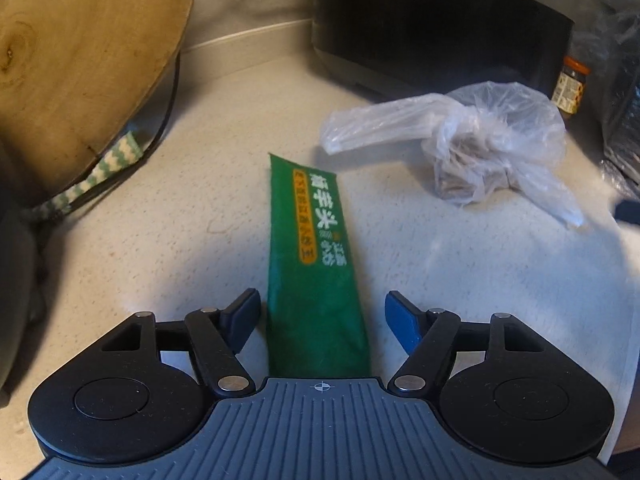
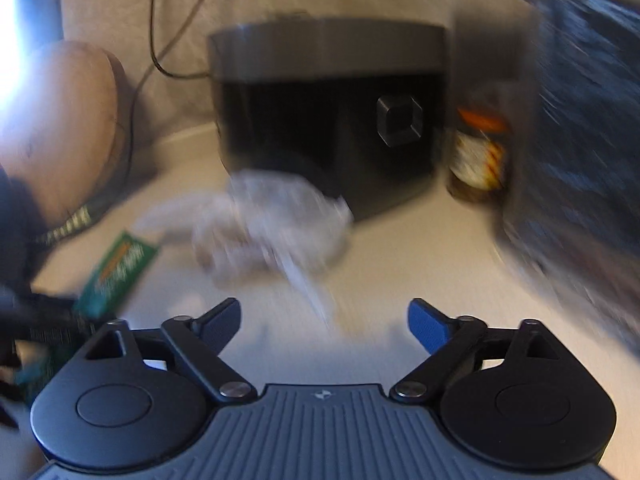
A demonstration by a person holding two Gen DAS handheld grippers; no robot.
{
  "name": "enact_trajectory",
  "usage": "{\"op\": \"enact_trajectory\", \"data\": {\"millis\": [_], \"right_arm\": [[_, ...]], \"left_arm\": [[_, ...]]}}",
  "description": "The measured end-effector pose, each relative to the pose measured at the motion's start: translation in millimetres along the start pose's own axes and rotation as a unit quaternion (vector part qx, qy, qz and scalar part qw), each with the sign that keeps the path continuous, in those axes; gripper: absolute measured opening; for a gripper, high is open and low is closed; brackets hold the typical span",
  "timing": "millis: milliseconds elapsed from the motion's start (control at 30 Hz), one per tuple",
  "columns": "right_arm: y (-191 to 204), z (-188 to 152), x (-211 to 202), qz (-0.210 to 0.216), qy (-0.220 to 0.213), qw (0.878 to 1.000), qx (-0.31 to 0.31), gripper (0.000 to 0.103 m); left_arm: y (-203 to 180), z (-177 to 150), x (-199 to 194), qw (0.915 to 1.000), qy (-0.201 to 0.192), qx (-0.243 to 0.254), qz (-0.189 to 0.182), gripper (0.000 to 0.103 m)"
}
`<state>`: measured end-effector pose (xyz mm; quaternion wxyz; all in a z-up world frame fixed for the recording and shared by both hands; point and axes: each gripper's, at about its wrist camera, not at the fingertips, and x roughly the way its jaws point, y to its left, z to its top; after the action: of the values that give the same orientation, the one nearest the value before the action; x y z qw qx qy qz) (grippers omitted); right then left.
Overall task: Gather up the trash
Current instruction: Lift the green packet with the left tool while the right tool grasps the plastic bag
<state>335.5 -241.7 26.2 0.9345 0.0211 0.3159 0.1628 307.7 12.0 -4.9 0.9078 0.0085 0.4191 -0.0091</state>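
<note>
A long green wrapper (image 1: pixel 312 256) with white and orange print lies flat on the pale counter (image 1: pixel 168 240). Its near end runs between the fingers of my left gripper (image 1: pixel 320 316), which stands open; the pads sit apart from the wrapper's edges. A knotted clear plastic bag (image 1: pixel 480 144) with brownish contents lies to the right, beyond the wrapper. In the blurred right wrist view, that plastic bag (image 2: pixel 264 228) lies ahead of my right gripper (image 2: pixel 324 324), which is open with nothing between its fingers. The green wrapper (image 2: pixel 120 272) shows at the left there.
A round wooden board (image 1: pixel 80 64) leans at the left with a green-white strap (image 1: pixel 100 168) under it. A black appliance (image 1: pixel 440 20) stands at the back, a small orange-lidded jar (image 1: pixel 570 88) to its right. Dark bagged material (image 2: pixel 580 140) fills the right side.
</note>
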Motion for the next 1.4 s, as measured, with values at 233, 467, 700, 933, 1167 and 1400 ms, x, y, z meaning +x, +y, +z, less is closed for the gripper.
{"op": "enact_trajectory", "data": {"millis": [233, 467, 700, 933, 1167, 1400], "right_arm": [[23, 32, 88, -0.014, 0.048, 0.998, 0.048, 0.098], [44, 28, 97, -0.002, 0.076, 0.997, 0.03, 0.056], [65, 20, 32, 0.053, 0.066, 0.996, -0.032, 0.012], [67, -4, -30, 0.113, 0.082, 0.989, -0.039, 0.011], [90, -43, -41, 0.165, 0.145, 0.974, -0.054, 0.014], [114, -61, -88, 0.086, 0.054, 0.98, -0.174, 0.077]], "left_arm": [[8, -13, -26, 0.9956, -0.001, -0.03, -0.089, 0.039], [13, -39, -71, 0.9965, -0.002, -0.055, -0.063, 0.039], [0, -47, -89, 0.9951, -0.017, -0.055, -0.08, 0.039], [-21, -63, -105, 0.9951, -0.018, -0.051, -0.083, 0.039], [-14, -90, -131, 0.9955, -0.015, -0.08, -0.048, 0.039], [20, -112, -154, 0.9898, -0.025, -0.14, -0.009, 0.039]]}}
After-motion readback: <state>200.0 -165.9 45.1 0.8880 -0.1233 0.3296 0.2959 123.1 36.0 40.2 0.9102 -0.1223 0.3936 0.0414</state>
